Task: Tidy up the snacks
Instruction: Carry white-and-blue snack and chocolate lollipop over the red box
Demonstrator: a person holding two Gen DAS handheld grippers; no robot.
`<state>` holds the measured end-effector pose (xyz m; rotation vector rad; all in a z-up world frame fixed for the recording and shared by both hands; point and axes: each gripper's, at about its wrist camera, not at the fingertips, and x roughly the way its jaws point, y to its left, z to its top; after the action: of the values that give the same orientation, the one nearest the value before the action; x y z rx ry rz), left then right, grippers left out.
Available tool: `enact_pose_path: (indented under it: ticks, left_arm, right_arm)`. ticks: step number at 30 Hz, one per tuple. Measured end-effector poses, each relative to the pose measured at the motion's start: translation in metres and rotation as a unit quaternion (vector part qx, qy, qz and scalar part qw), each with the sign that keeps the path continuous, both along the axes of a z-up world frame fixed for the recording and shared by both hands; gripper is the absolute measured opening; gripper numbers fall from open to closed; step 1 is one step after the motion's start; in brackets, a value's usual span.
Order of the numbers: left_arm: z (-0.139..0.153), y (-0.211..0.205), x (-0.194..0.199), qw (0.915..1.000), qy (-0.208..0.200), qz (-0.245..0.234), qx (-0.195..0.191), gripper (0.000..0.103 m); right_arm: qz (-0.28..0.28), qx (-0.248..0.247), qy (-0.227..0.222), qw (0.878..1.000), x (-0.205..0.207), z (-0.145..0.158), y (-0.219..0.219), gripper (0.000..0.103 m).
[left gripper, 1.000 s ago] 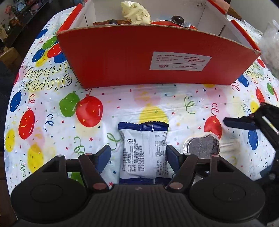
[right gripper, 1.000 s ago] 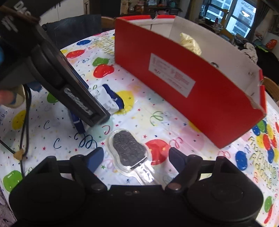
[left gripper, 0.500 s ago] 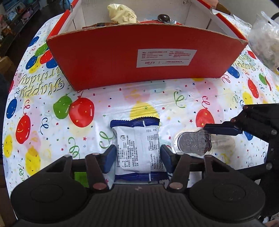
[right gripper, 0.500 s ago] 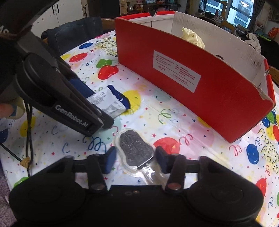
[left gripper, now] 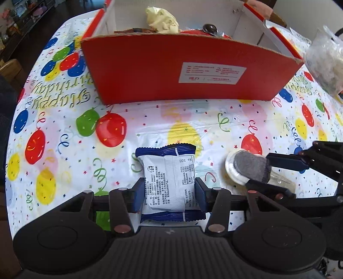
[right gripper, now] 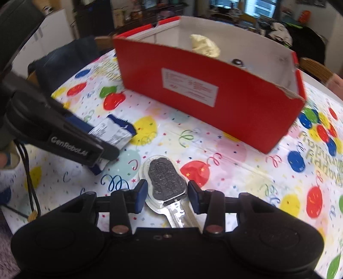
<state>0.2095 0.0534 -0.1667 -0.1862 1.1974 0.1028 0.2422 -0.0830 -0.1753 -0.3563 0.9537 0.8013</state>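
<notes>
Both tongs have closed: left tongs (left gripper: pixel 166 194) clench blue packet (left gripper: pixel 168 180), right tongs (right gripper: pixel 167 195) dark lollipop (right gripper: pixel 166 179), before red box (left gripper: pixel 171 70).

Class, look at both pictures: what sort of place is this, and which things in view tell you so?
Probably a home dining area. A round table under a balloon-print "Happy Birthday" tablecloth holds a red cardboard box of snacks; wooden chairs and cluttered shelves stand behind.

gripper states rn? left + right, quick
Left gripper: shut on the blue-and-white snack packet, packet still on the tablecloth.
Right gripper: shut on the dark chocolate lollipop in clear wrap.
</notes>
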Motion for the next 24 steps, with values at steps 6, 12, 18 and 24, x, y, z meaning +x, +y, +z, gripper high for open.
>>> enact_pose_path:
  ticks: [6,12,18,24]
  left_arm:
    - [0.016,0.005,-0.012,0.9997,-0.019,0.011,-0.010,0.048]
    - [0.036,0.010,-0.020,0.9989,-0.042,0.019,-0.010,0.048]
    - [0.056,0.018,-0.020,0.9975,-0.064,0.029,-0.012,0.048]
    - [0.079,0.022,-0.014,0.9954,-0.091,0.029,-0.007,0.048]
  right_arm:
    - [-0.049,0.024,0.003,0.999,-0.007,0.013,-0.010,0.039]
    - [-0.092,0.056,-0.002,0.994,-0.007,0.034,-0.018,0.039]
    - [-0.121,0.082,-0.021,0.989,-0.002,0.060,-0.023,0.039]
    - [-0.138,0.096,-0.044,0.985,0.011,0.083,-0.022,0.039]
